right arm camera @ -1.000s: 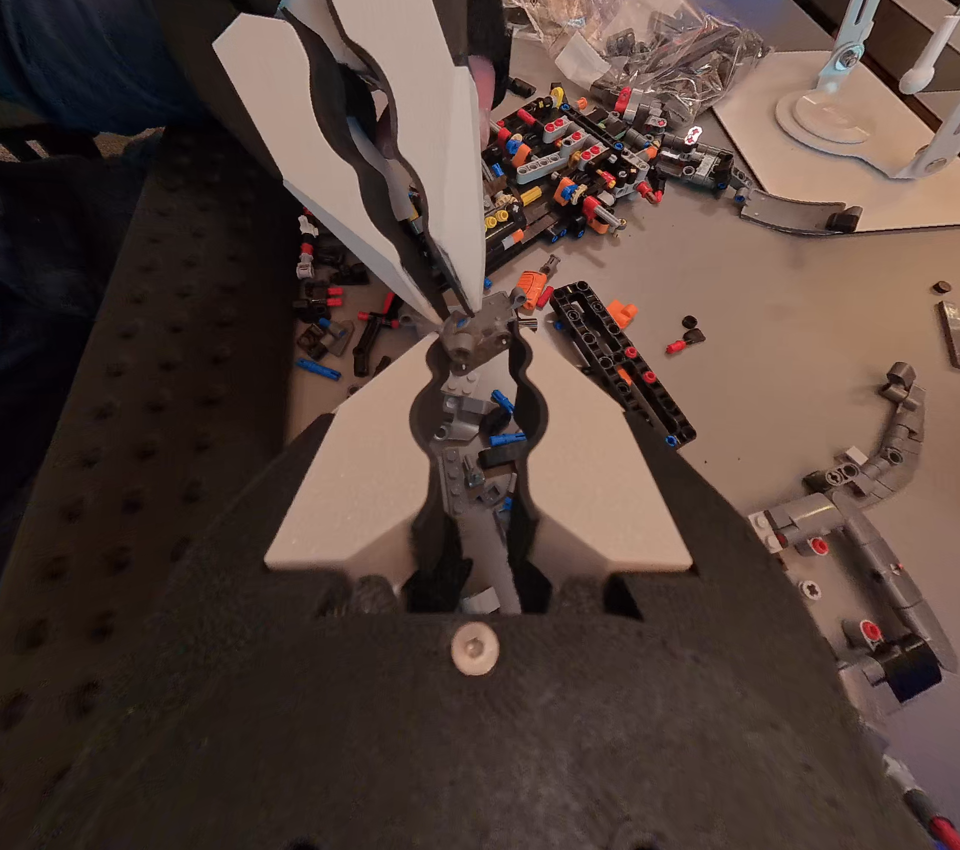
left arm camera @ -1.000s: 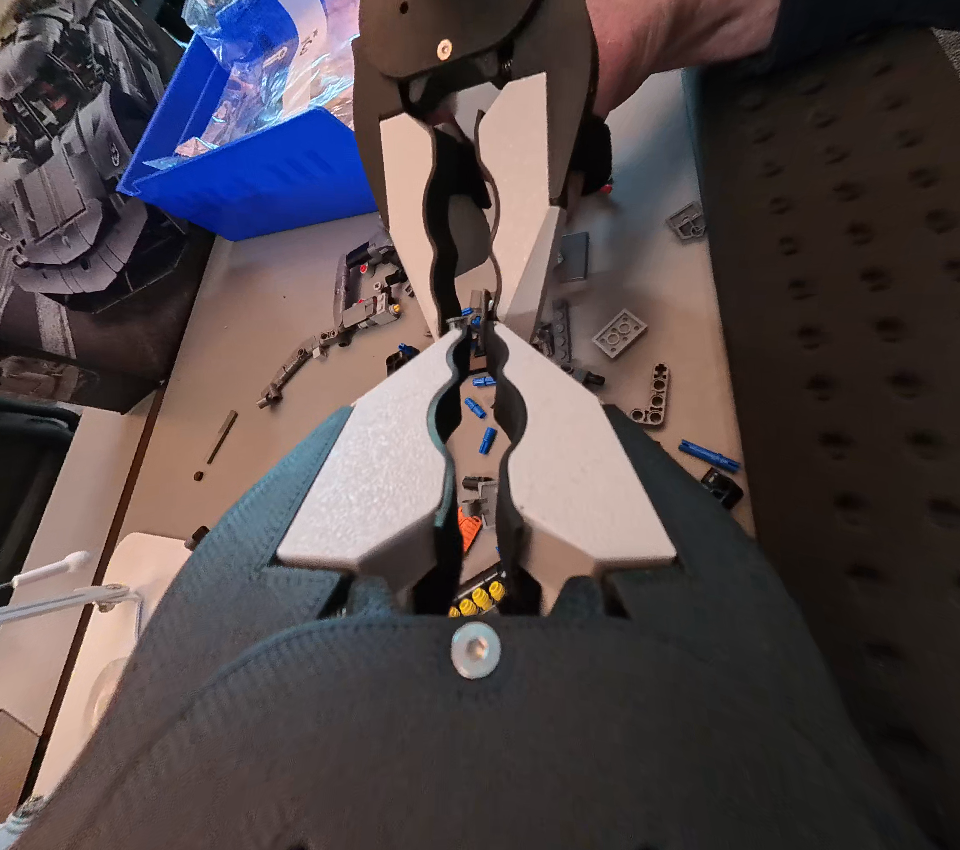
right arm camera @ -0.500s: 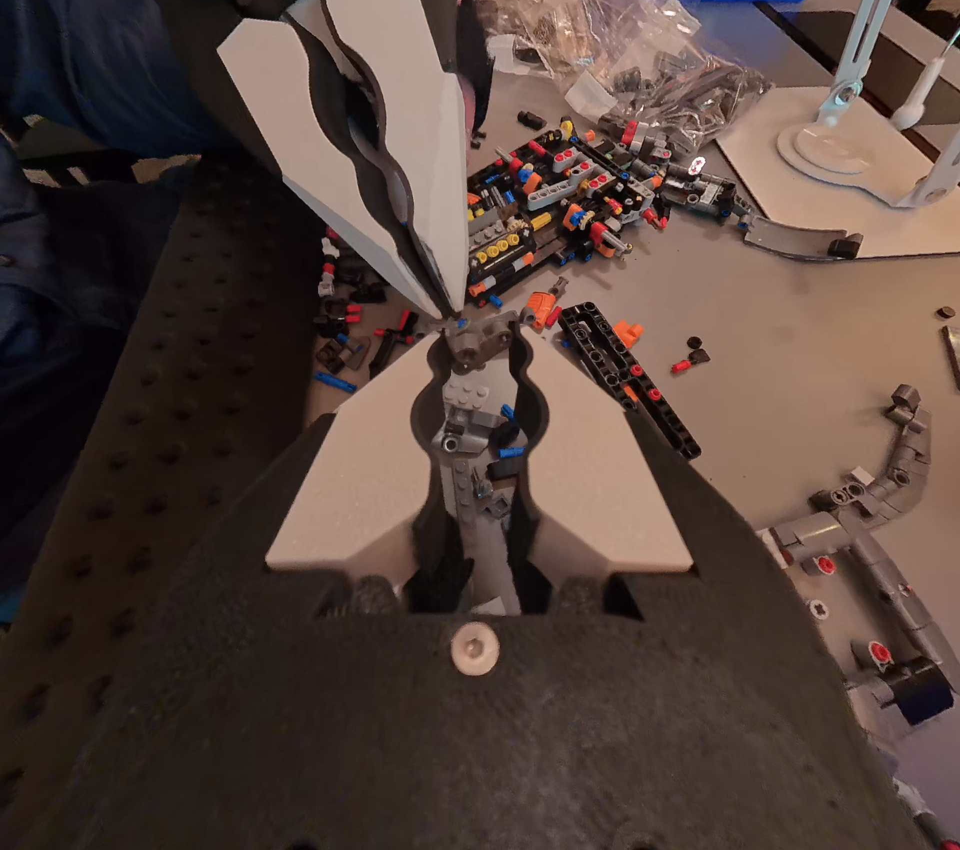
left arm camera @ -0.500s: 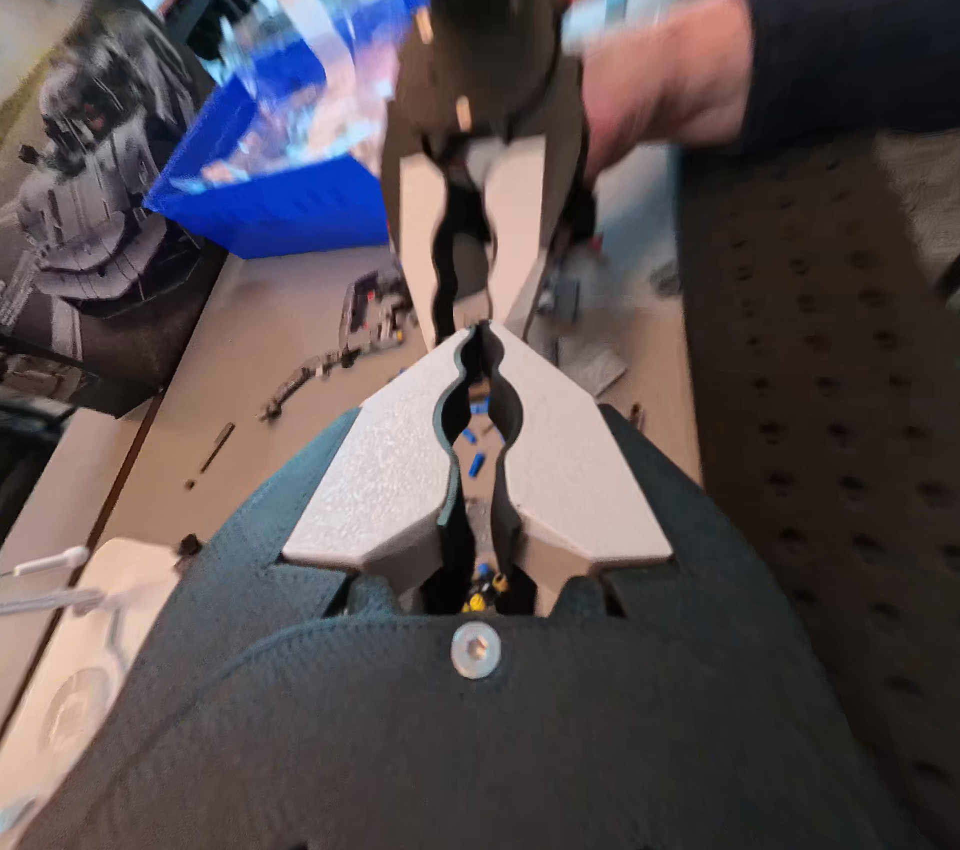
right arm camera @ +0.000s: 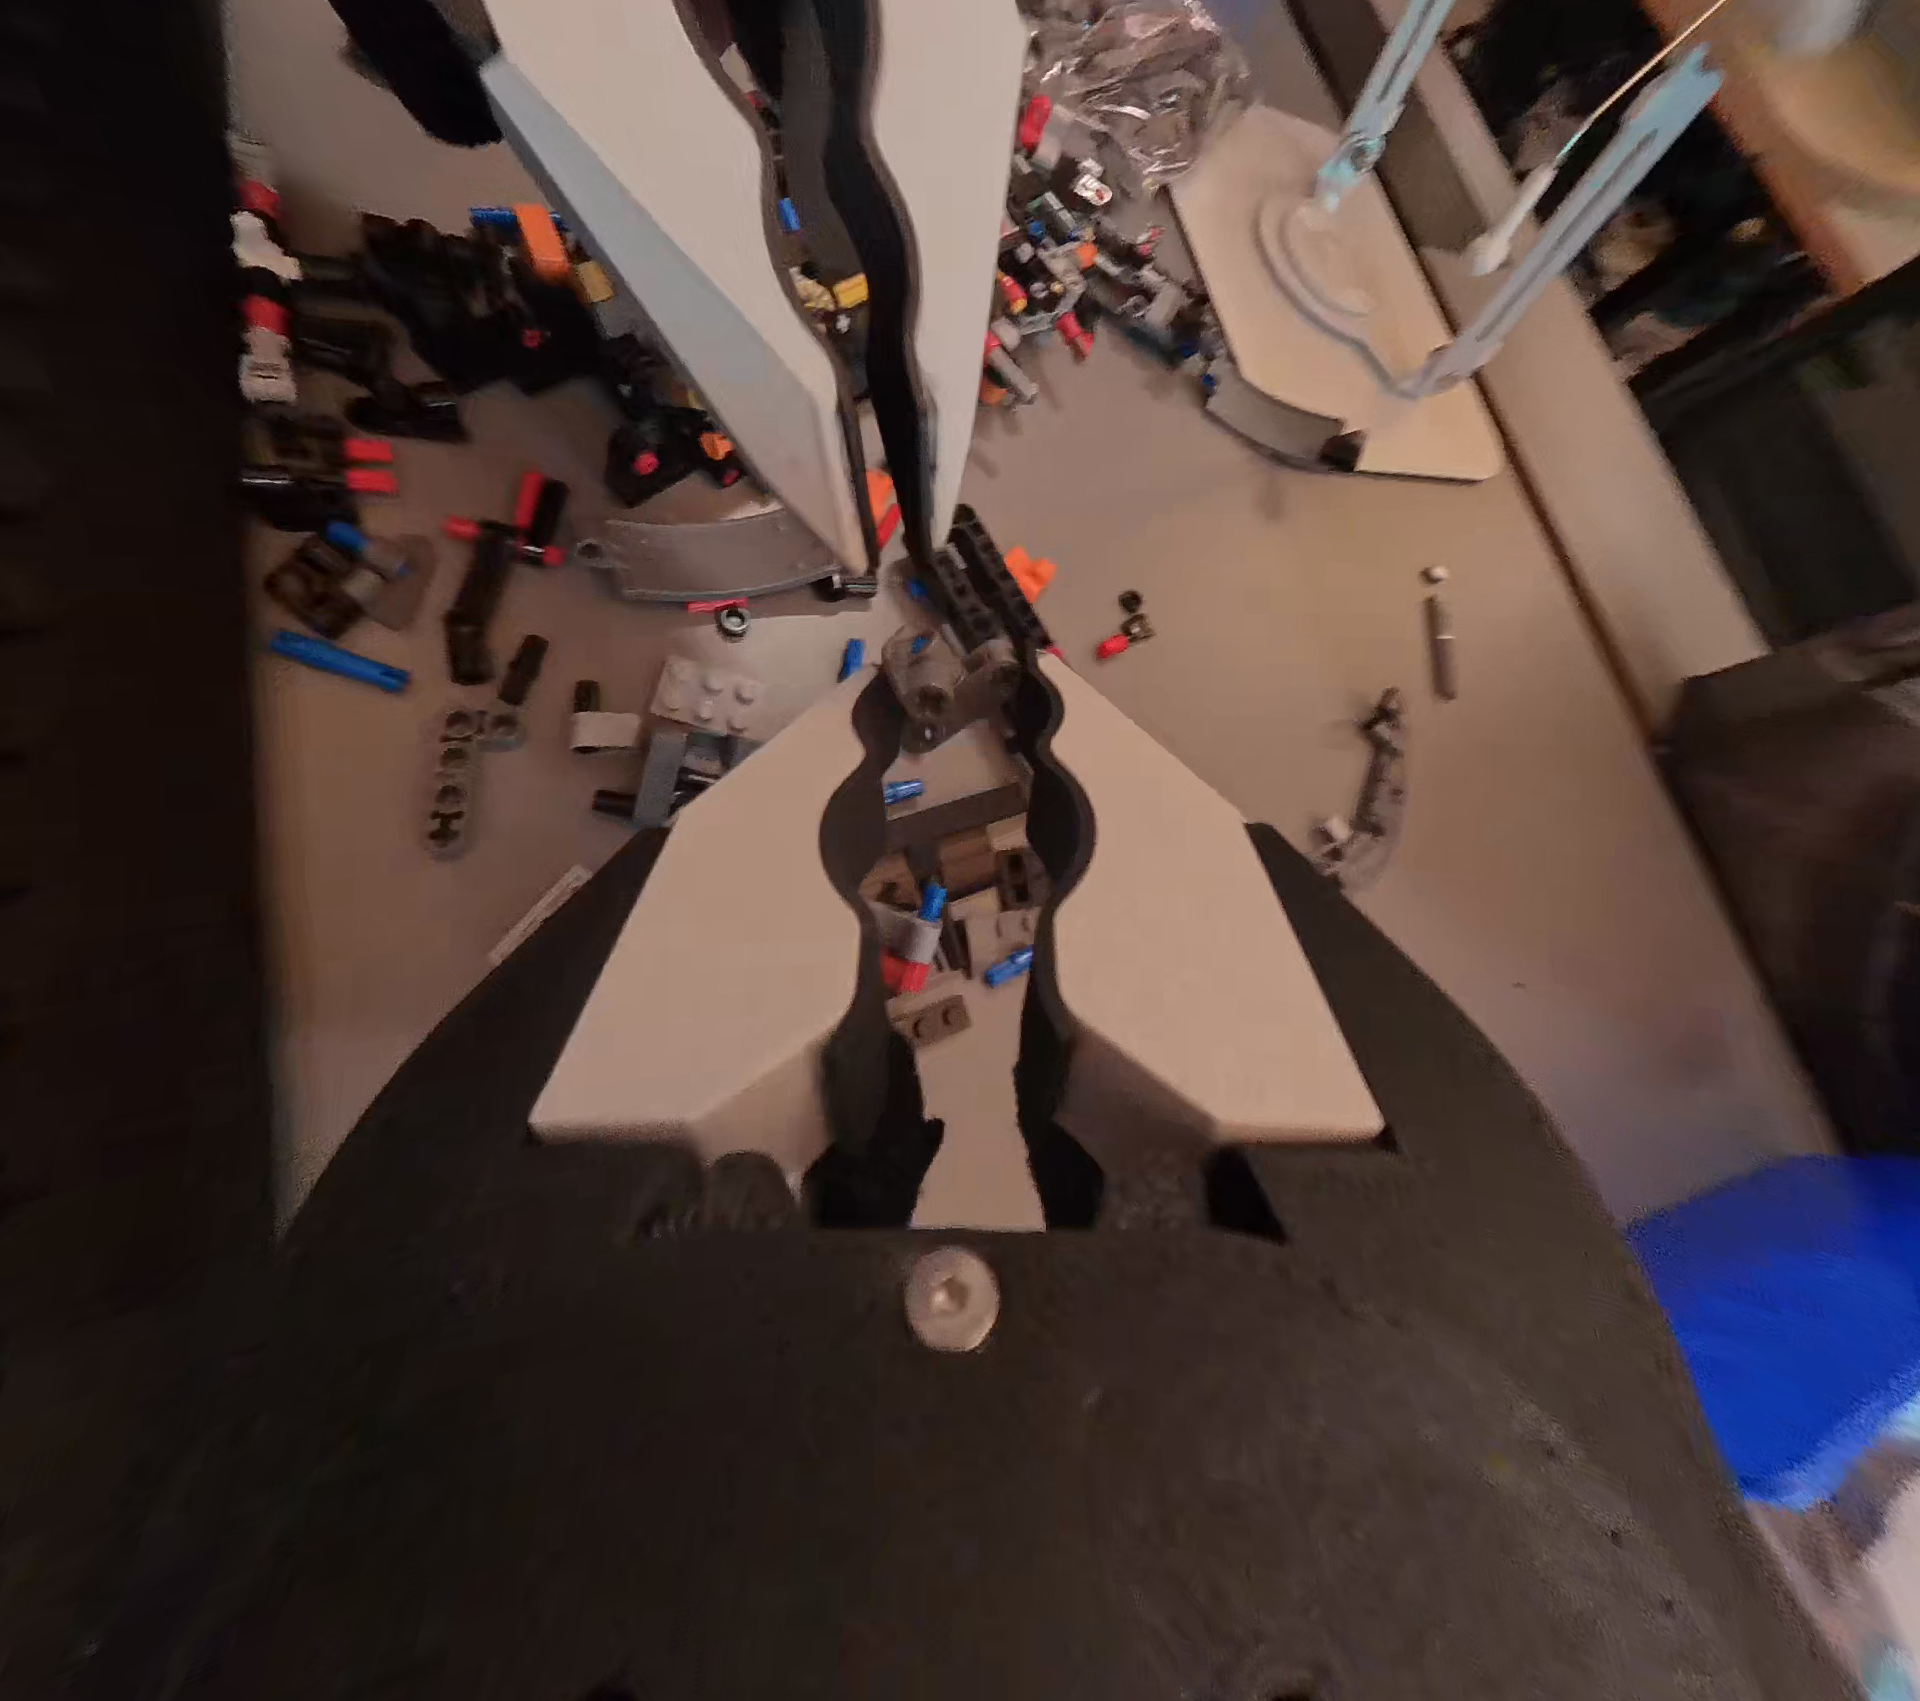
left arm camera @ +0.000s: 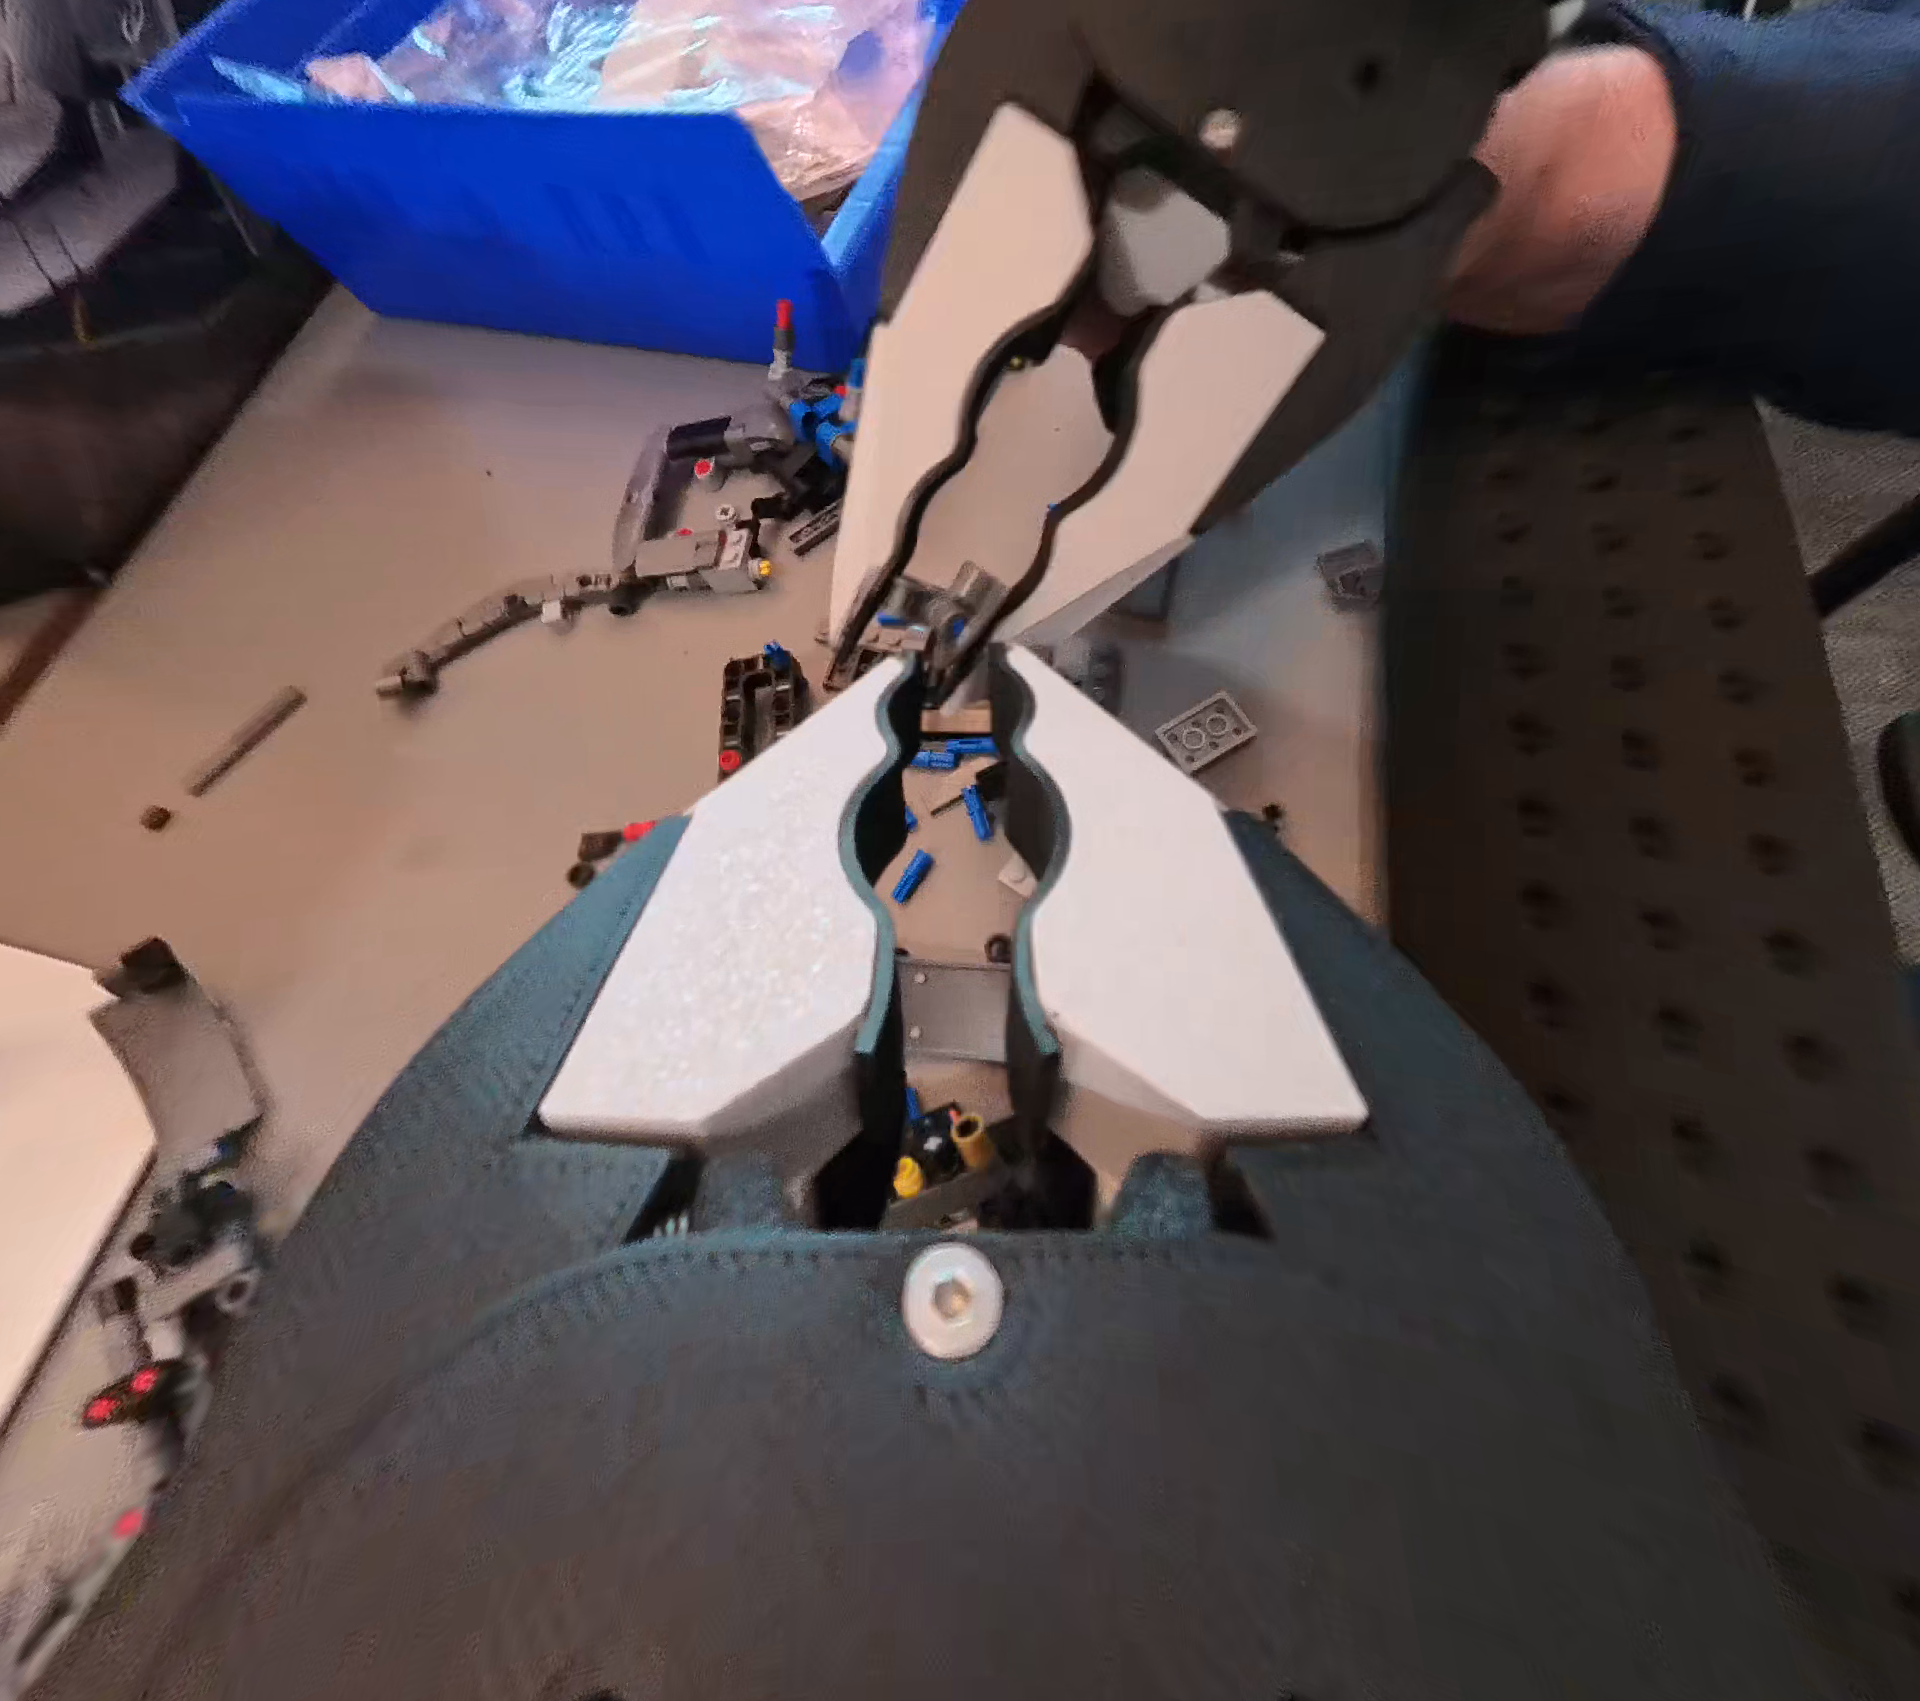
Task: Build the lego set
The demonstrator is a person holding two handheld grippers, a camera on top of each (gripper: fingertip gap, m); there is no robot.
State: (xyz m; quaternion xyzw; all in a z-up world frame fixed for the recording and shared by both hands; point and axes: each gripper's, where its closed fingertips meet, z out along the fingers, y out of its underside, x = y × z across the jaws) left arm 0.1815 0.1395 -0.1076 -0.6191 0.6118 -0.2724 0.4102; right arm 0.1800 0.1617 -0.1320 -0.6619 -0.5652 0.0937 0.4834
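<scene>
Right wrist view: loose pieces (right arm camera: pixel 488 612) crowd table (right arm camera: pixel 1278 612) around gripper (right arm camera: pixel 951 680).

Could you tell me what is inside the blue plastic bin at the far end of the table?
The blue plastic bin holds crumpled clear plastic bags; what lies inside or beneath them is hidden.

**Grey connector held up amid scattered Lego parts**

A small grey Technic connector (right arm camera: pixel 951 687) with round pin holes sits pinched between grey fingertips above the table; the left wrist view shows it (left arm camera: pixel 935 607) tilted, with a blue pin at its side. Below it, loose pieces cover the grey tabletop: blue pins (left arm camera: pixel 912 874), a black studded beam (right arm camera: pixel 982 586), a curved grey panel (right arm camera: pixel 717 555) and a partly built grey assembly (left arm camera: pixel 696 508).
</scene>
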